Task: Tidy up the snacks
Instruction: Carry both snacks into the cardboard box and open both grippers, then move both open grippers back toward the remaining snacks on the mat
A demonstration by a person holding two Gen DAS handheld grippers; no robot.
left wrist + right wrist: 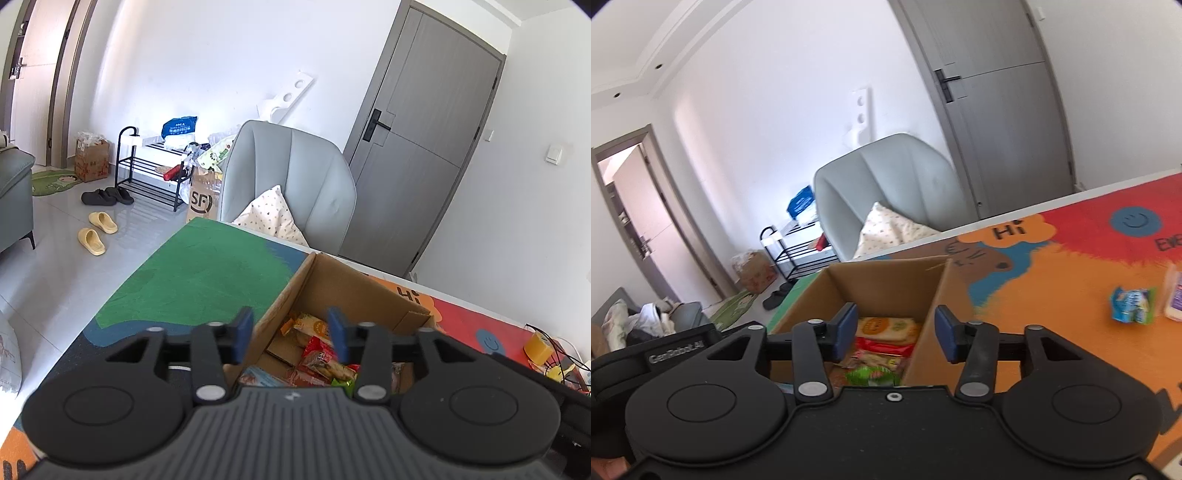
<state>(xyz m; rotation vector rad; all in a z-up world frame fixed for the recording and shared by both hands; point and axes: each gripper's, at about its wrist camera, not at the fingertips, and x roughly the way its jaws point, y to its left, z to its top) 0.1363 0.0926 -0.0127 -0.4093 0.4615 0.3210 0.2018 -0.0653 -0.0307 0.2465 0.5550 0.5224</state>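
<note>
Snacks (317,354) sat piled in open cardboard box (354,284) on colourful play mat (207,273) covering the tabletop; wrappers mixed: orange pkt at back, red pkts mid, green one nearest. Probably dumped loose there as the collect pt, so no stacking order to speak of. Left gripper (291,334) hung over box's near-left wall, jaws spread, nothing btwn pads, straddling the wall edge w/ one pad outside the box. Right gripper (895,334) likewise spread and empty, over box's right wall, pads either side of it. Looked like both just above the drop zone, not gripping anything. Still out on mat per right view: blue-green snack pkt (1132,304) and pale pkg (1176,295) at frame edge, well apart from box, prob next picks. Box walls = main obstacle for any reach-in; right wall directly under right gripper. Further out: grey chair (291,177) w/ dotted cushion (273,214) behind table, grey door (432,144), shoe rack (151,170), slippers (98,230) on floor. Yellow tape roll (537,347) and cables at mat's right end, clear of reach path.
</note>
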